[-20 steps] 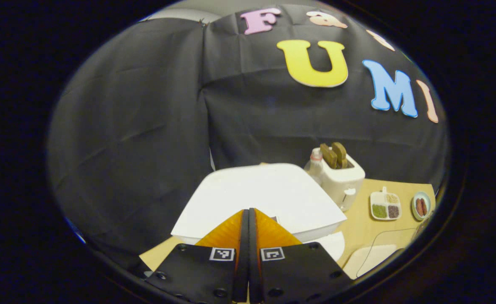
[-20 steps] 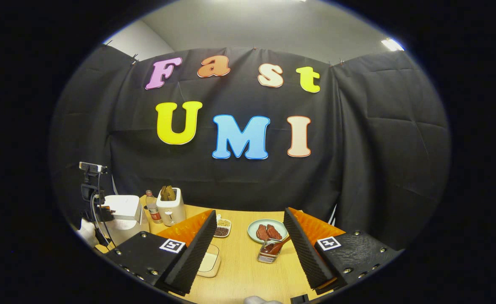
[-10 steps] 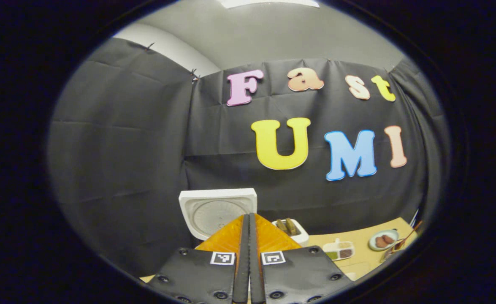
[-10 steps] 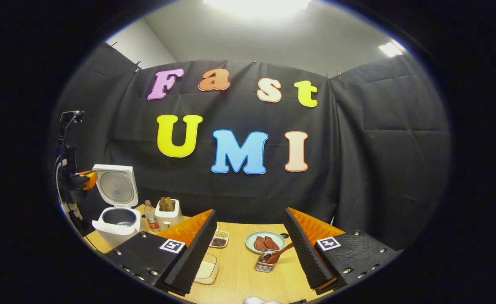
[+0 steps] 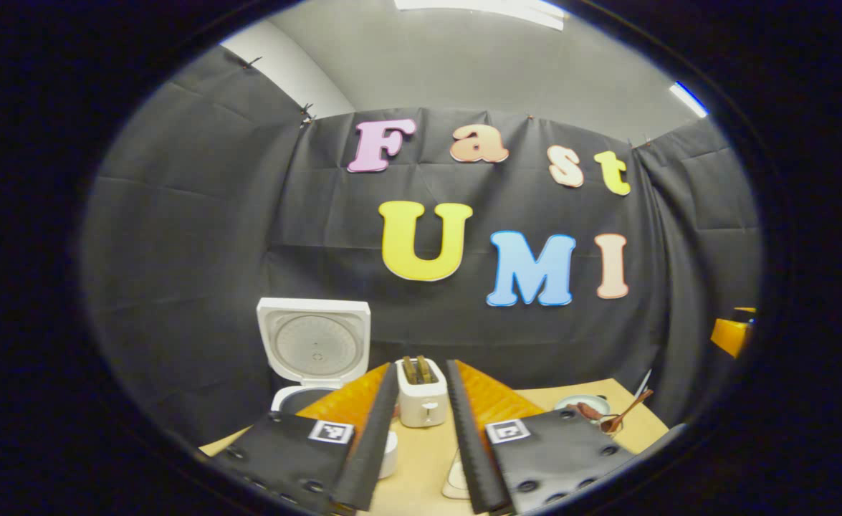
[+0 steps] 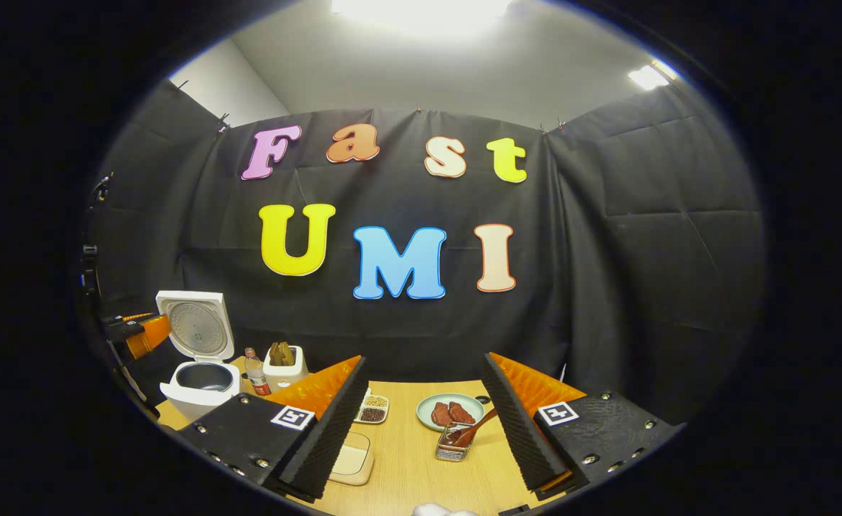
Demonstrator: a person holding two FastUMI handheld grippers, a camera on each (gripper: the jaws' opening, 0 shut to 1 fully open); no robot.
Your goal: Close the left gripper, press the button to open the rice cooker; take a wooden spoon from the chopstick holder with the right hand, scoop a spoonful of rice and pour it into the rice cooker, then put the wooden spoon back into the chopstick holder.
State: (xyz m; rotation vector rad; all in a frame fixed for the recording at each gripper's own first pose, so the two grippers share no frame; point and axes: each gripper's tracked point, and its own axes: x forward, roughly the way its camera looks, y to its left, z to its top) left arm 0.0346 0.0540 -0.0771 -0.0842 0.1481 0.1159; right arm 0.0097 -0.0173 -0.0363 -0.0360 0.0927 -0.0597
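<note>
At the back left of the table [image 6: 421, 459], the rice cooker [image 6: 198, 383] now stands open, its lid [image 6: 195, 326] tipped upright where a second ago it lay shut under the left gripper [image 5: 421, 437]. That gripper has since pulled back and parted its fingers, which were pressed together a moment ago; it holds nothing. The button step looks done, so the spoon is next. The right gripper [image 6: 424, 423] hangs wide open and empty, barely moved, facing the chopstick holder [image 6: 453, 444], from which the wooden spoon [image 6: 472, 430] leans out beside a plate [image 6: 424, 408]. The pale dish [image 6: 352, 462] near the fingers may hold the rice, though that is hard to tell.
</note>
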